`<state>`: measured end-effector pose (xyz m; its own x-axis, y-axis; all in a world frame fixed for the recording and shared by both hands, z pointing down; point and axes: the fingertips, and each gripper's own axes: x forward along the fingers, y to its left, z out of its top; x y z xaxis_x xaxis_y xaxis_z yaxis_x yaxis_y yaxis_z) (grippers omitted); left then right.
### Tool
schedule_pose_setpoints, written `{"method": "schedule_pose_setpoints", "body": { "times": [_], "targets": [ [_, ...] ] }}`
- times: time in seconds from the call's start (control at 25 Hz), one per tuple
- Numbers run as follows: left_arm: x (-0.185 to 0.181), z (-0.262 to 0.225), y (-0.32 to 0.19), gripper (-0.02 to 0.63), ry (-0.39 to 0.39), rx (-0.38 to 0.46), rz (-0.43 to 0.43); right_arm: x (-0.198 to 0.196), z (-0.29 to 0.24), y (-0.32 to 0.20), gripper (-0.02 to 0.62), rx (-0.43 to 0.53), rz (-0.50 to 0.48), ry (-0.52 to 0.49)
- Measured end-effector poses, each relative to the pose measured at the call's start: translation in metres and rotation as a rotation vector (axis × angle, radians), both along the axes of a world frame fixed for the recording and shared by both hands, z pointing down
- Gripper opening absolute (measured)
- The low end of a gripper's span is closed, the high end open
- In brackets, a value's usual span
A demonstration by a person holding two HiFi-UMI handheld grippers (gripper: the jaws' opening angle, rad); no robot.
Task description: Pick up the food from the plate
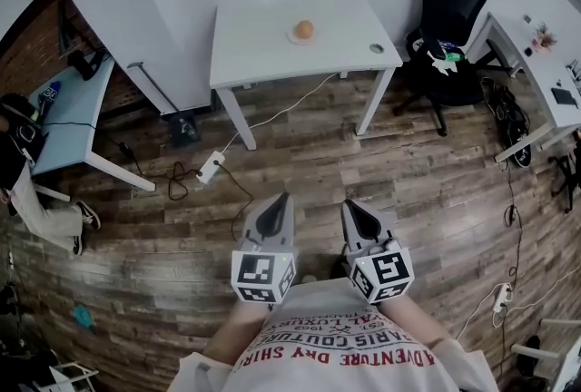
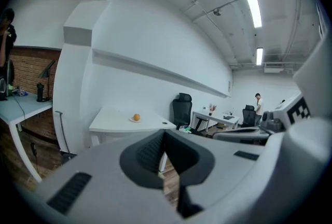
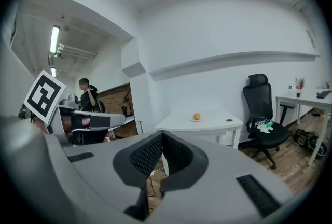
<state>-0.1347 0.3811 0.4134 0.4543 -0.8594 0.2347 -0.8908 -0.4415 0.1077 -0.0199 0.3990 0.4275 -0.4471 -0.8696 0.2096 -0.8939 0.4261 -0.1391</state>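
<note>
1. Left gripper (image 1: 282, 199) has its jaws pressed together with nothing between them. Its own view shows the ribbed pads meeting in one line.
2. Right gripper (image 1: 349, 204) is the same deal: jaws together, empty. The two are held side by side, close in front of the person's shirt (image 1: 340, 349), and both point toward the white table (image 1: 263, 50).
3. The food (image 1: 304, 29) is a small round orange thing sitting on a pale plate (image 1: 293, 37). The plate is toward the back of the table top, about in the middle (can't tell what kind of food it is from here).
4. Both grippers are well apart from the table, with a stretch of wooden floor (image 1: 300, 154) in between.
5. There's also a small round object (image 1: 377, 47) near the table's right front corner.
6. A black office chair (image 1: 451, 14) stands just right of the table. Further right is another white desk (image 1: 536, 77).
7. A power strip (image 1: 211, 166) with its cable lies on the floor in front of the table's left leg.
8. Another person (image 1: 32, 186) is at the far left, by a light blue desk (image 1: 73, 122).
</note>
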Motion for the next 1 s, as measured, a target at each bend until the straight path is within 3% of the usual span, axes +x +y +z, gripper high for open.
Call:
{"method": "schedule_pose_setpoints", "body": {
  "times": [0.32,0.68,1.0],
  "targets": [
    [0.013,0.002,-0.065,0.006,-0.017,-0.001,-0.058,0.023,0.004,-0.076,0.012,-0.004,-0.037,-0.012],
    [0.049,-0.009,-0.178,0.006,-0.066,0.014,-0.185,0.068,-0.007,-0.209,0.012,0.002,-0.126,-0.02],
    [0.101,-0.004,-0.279,0.006,-0.016,-0.007,-0.23,0.126,-0.01,-0.319,0.012,0.005,-0.16,-0.002]
  ]
}}
